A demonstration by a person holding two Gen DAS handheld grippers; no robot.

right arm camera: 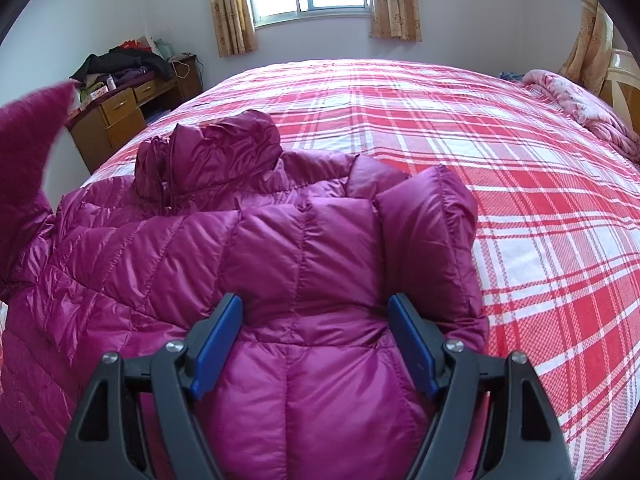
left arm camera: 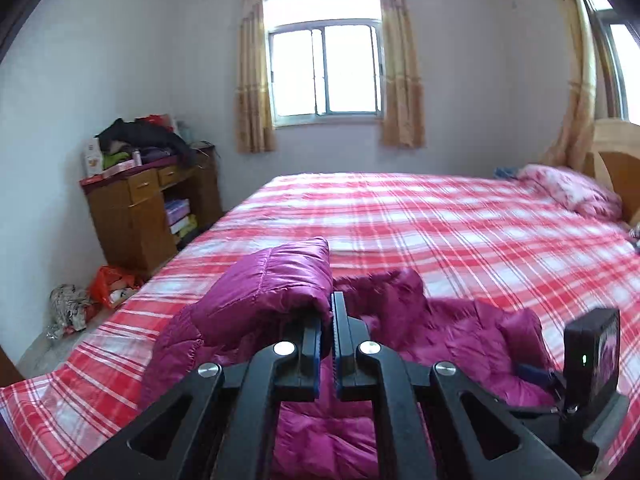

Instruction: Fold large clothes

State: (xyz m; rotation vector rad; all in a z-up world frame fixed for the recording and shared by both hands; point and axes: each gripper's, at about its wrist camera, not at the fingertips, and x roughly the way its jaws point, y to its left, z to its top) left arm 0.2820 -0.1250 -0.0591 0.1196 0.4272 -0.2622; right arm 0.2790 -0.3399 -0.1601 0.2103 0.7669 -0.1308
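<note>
Left wrist view: left gripper (left arm camera: 331,312) clenched on a sleeve (left arm camera: 276,280) of the magenta jacket (right arm camera: 280,260), lifted off the bed (right arm camera: 520,200). Right gripper (right arm camera: 316,320) spread wide over the jacket's folded side (gripping nothing). Beyond, pillow (left arm camera: 568,188), dresser (left arm camera: 136,216), window (left arm camera: 324,68).

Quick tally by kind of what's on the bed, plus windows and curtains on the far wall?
Jacket: 1
Pillow: 1
Window: 1
Curtains: 2
Total: 5
</note>
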